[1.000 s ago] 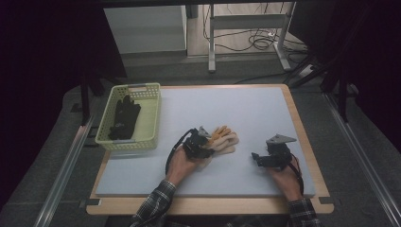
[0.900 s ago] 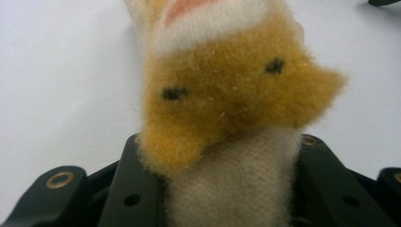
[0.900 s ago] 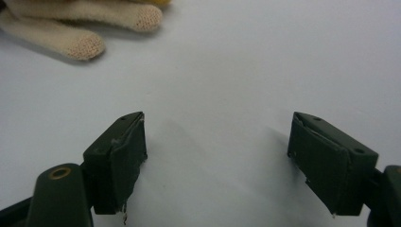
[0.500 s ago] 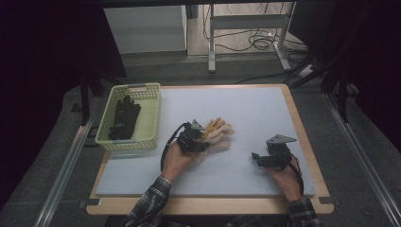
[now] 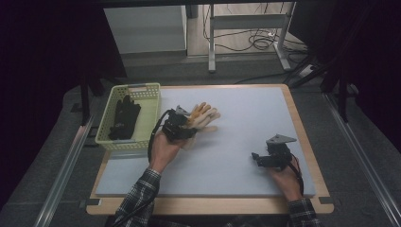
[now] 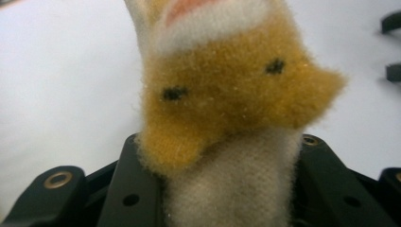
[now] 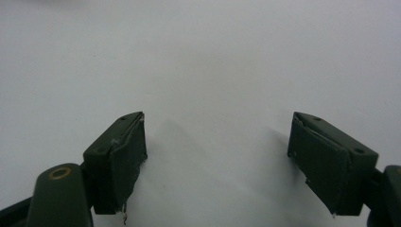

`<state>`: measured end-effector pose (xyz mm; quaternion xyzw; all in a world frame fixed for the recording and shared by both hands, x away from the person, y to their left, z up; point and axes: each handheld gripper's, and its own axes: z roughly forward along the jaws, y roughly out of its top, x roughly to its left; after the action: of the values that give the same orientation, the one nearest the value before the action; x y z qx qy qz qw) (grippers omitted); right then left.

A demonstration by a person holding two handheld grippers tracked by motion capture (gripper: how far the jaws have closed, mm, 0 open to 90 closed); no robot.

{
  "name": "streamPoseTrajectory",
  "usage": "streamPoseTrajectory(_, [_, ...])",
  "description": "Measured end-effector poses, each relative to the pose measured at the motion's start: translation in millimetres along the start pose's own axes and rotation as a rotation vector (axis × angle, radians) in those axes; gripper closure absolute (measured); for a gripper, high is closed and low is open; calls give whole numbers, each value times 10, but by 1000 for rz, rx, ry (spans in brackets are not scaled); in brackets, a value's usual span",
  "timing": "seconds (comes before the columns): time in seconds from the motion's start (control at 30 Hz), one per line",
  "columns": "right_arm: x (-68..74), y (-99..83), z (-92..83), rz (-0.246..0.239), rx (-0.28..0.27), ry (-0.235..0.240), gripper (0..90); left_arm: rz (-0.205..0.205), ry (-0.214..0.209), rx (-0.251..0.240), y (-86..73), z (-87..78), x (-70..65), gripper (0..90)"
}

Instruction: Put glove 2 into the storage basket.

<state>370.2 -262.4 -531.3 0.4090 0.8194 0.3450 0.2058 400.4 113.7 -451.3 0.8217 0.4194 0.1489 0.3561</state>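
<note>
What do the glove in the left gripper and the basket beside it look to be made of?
Glove: soft fleece or knit, by its look; fuzzy mustard and cream nap with stray fibres, matte. The left gripper is shut on its cream cuff.
Basket: probably moulded plastic, pale yellow-green, with slotted lattice walls and a smooth rim.

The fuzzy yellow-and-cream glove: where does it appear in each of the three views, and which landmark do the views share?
High view: the fuzzy glove is left of centre, beside the green basket, held in the left gripper.
Left gripper view: it is at the centre, clamped between the black jaws.
Right gripper view: not in it.
Shared landmark: the pale mat.
</note>
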Motion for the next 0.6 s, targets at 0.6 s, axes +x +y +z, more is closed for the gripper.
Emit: streamPoseTrajectory(0.6, [0,-1,2,1,-2,0,196,-158,216,-21,32,-577,814,613])
